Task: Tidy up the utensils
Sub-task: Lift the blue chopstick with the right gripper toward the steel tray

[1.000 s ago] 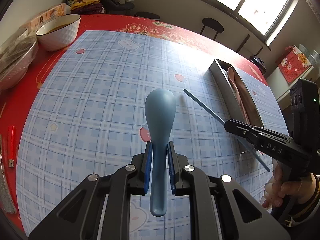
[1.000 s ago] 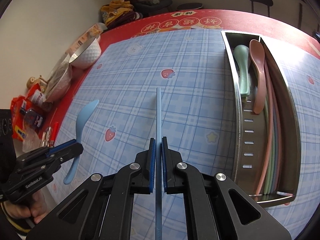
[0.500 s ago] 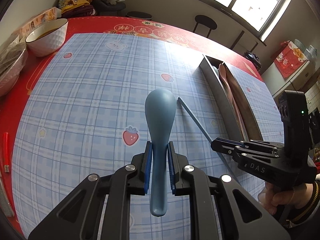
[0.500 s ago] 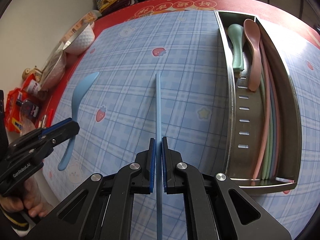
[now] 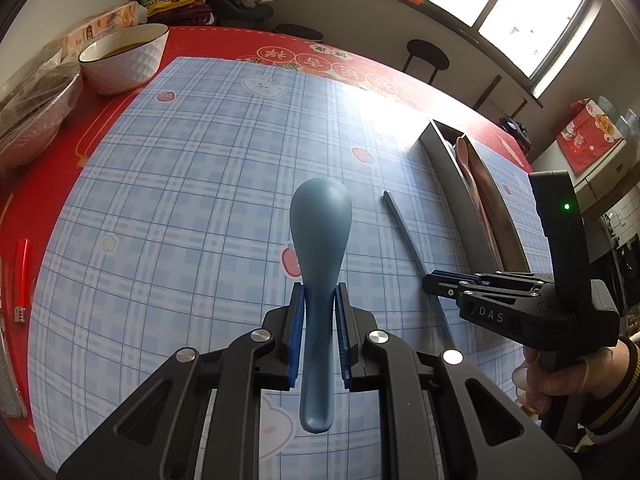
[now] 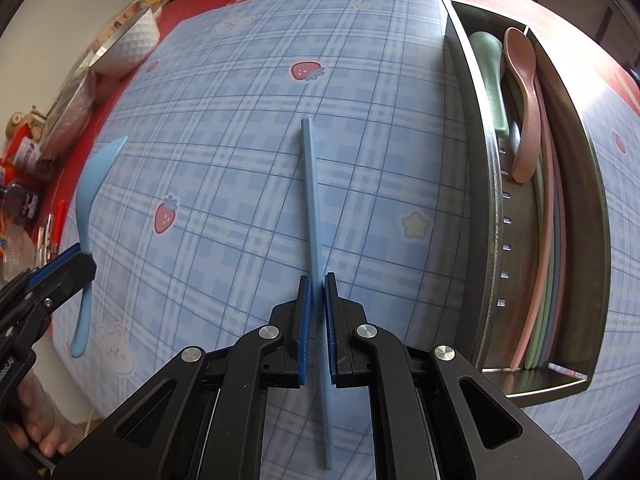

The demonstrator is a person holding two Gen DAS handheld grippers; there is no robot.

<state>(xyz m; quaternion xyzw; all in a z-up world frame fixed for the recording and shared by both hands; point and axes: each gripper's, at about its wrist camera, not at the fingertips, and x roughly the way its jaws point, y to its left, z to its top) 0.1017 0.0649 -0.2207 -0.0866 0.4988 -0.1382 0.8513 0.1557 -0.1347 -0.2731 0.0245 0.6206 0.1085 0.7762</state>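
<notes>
A blue spoon (image 5: 320, 264) is pinched by its handle in the left gripper (image 5: 319, 332), bowl pointing away. A blue chopstick (image 6: 313, 216) is clamped between the right gripper (image 6: 316, 332) jaws (above the checked cloth (image 6: 240, 120)). Farther right, a steel utensil tray (image 6: 486, 208) is seen holding green and pink spoons.

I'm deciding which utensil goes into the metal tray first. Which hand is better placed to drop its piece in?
Right, probably. The right gripper, shut on the blue chopstick, sits beside the tray. The left gripper, holding the blue spoon, is farther away.
</notes>
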